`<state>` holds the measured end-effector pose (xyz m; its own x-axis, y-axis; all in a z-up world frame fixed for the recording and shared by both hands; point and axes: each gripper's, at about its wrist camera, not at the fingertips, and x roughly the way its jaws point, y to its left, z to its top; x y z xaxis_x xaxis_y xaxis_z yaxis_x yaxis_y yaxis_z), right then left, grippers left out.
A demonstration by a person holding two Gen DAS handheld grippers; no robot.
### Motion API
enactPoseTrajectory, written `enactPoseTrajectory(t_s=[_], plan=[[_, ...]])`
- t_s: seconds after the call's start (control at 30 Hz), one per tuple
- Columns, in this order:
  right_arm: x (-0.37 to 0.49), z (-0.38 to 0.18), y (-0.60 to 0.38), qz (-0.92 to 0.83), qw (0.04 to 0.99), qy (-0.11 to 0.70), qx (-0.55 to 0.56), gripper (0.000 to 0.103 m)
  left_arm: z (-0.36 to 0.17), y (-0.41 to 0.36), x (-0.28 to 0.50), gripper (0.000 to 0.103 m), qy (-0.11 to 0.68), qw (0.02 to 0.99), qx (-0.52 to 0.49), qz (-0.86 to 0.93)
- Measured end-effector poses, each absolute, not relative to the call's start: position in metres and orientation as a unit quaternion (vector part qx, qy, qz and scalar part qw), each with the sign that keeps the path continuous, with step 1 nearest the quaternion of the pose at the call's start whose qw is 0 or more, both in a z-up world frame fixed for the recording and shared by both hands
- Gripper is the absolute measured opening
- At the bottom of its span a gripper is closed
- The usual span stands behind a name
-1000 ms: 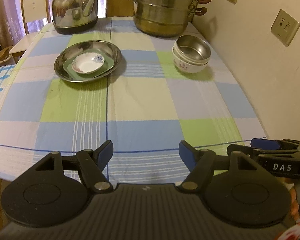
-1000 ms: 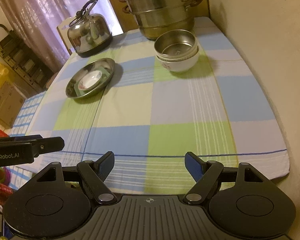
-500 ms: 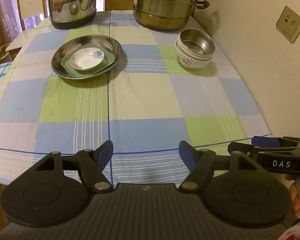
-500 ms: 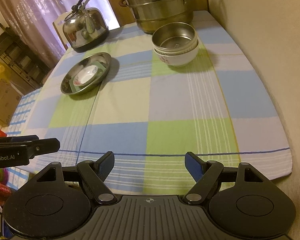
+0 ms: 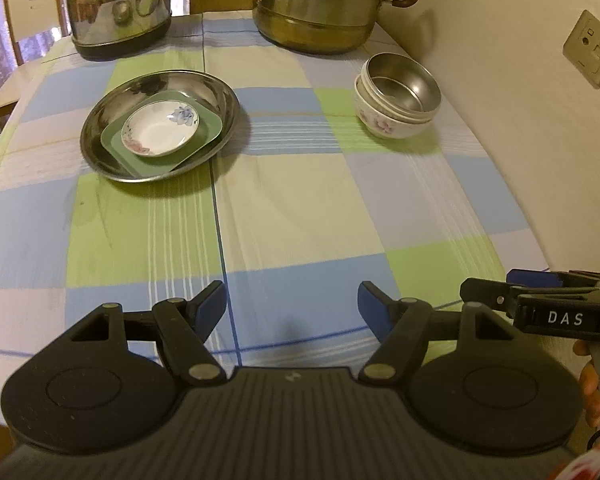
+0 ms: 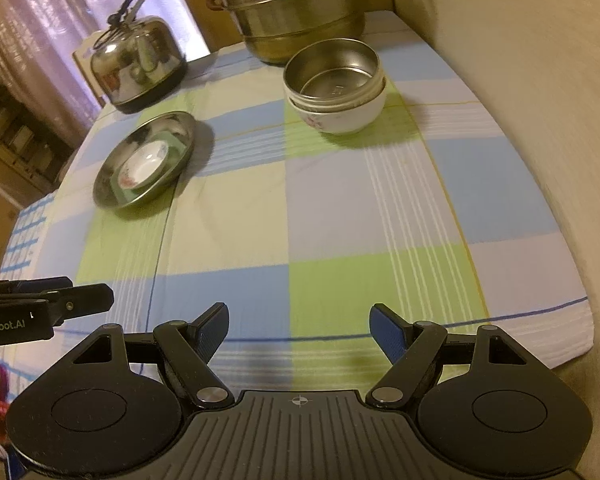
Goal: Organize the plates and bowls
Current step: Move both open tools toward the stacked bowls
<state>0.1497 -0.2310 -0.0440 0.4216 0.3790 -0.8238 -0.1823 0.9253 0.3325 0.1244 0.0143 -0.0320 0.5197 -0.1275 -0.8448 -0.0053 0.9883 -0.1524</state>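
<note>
Your left claw (image 5: 292,306) stands open with nothing between its blue pads, hanging over the near edge of the checked tablecloth (image 5: 300,208). Your right claw (image 6: 298,330) is open too, and empty, over the same near edge. Ahead of your left claw and off to its left sits a wide, shallow steel plate (image 5: 100,152), shiny with a dark reflection on its far wall. Inside it lies a green plate (image 5: 208,130) with rounded corners, and on that rests a small white saucer (image 5: 160,130) painted with a blue flower on its far rim and a pink one on its near rim. Ahead of your right claw, almost straight on and well away from it, is a stack of bowls: a steel bowl (image 6: 334,68) with a brushed inside nested in a white china bowl (image 6: 340,116) that carries a small pink flower print on its near side. From the left claw this stack lies ahead and to the right, close to the wall (image 5: 520,100). Beyond the plates stands a steel kettle (image 5: 118,4), and beyond the bowls a big tiered steel steamer pot (image 5: 320,4). The two stacks are well apart from each other.
</note>
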Motion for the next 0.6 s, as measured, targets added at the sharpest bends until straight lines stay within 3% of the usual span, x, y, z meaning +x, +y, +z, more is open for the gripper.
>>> enactPoseTrajectory(t_s=[0.6], plan=[[0.181,-0.053,-0.223,0.065,0.846,0.511,0.137,0.077,-0.042,0.024,0.192,0.070,0.484,0.865,-0.033,-0.124]])
